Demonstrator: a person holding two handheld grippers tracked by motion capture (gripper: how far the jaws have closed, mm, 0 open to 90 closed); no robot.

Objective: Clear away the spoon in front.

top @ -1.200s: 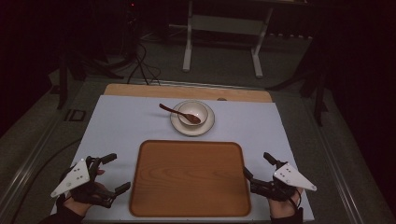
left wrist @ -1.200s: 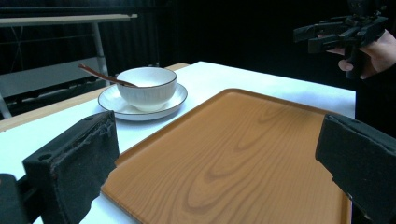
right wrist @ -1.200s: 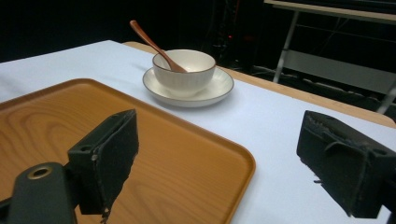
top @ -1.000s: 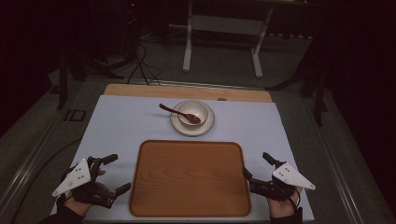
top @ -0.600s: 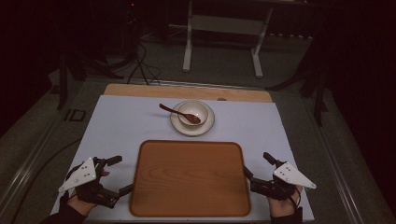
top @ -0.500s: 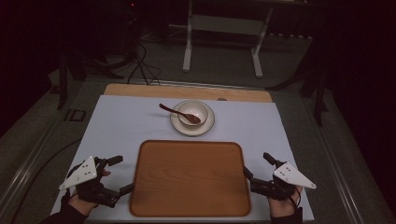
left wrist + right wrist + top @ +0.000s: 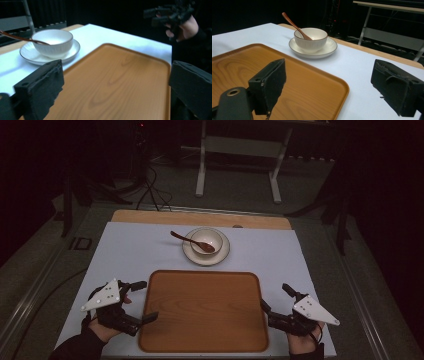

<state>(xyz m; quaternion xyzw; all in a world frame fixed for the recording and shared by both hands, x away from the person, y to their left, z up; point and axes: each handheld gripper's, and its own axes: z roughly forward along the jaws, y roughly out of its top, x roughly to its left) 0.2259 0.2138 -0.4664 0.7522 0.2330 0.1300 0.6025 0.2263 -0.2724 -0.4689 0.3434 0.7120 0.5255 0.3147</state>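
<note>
Flanking the wooden tray point(image 7: 202, 310) on the white worktop point(image 7: 135, 255), the left tool point(image 7: 141, 301) and the right tool point(image 7: 276, 299) each sit just beside a short edge, both with jaws spread wide and nothing held. At the left edge one jaw overlaps the tray's rim in the high view; the right tool stands close by its edge, whether touching I cannot tell. Judging from this, the work is at its very start: the tray lies flat and bare near the person, ungrasped, and the bowl point(image 7: 207, 240) with its brown spoon point(image 7: 191, 241) stands on the saucer point(image 7: 222, 255) just beyond the tray's far edge, untouched. Gripping, lifting or loading all seem left to do.

From above, the whole layout and both hands are plain. Low down, the left gripper view shows the tray's grain point(image 7: 120, 82) running between its jaws and the other hand across it, while the right gripper view shows the tray's raised lip and the spoon handle point(image 7: 292, 23) leaning out over the bowl rim
</note>
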